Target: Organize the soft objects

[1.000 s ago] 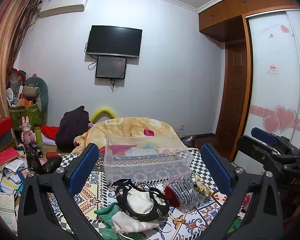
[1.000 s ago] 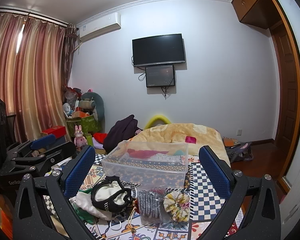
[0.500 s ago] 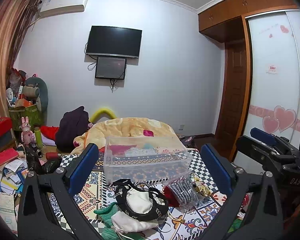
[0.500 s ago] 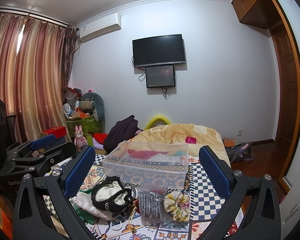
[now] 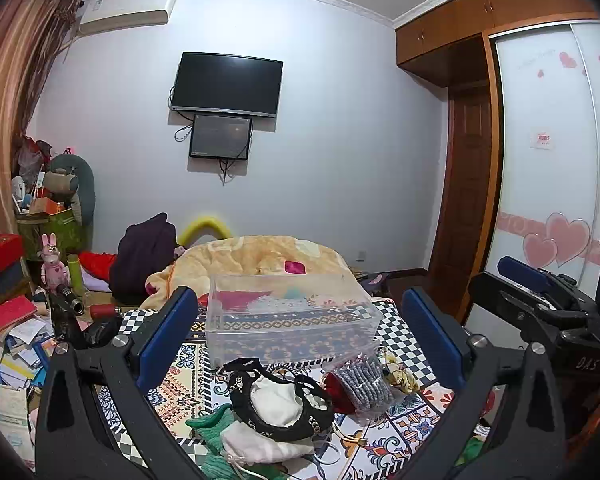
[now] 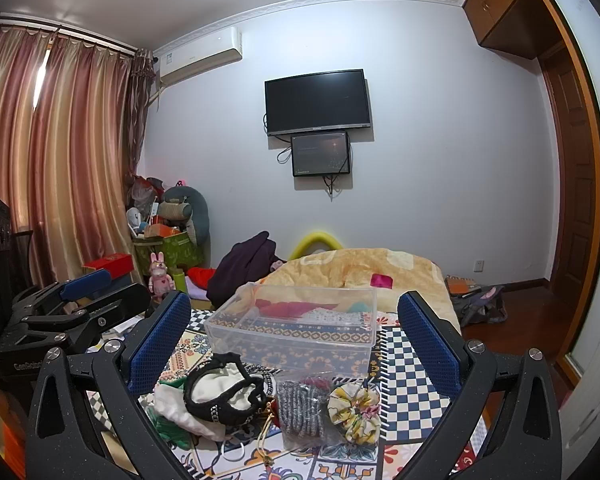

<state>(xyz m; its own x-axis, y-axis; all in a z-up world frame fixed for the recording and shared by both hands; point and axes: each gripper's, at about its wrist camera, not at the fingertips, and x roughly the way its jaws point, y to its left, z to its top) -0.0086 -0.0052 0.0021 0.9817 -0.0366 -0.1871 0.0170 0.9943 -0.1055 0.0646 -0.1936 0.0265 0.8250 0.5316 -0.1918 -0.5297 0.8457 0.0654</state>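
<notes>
Left tool [image 5: 300, 336]: held level above the patterned tabletop [image 5: 400, 436], its blue-padded fingers [image 5: 168, 332] spread wide with nothing between them.
Soft pile: a white cloth pouch with black trim [image 5: 278, 398], a green knitted item [image 5: 212, 432] and a grey knitted piece in clear wrap [image 5: 364, 380] are seen low between the fingers, untouched.
Clear plastic box [image 5: 288, 320]: placed just behind the pile, upright.
Right tool [image 6: 296, 336]: likewise spread wide and unloaded, held level; the yellow floral scrunchie [image 6: 354, 406] lies below, toward its right finger.
</notes>
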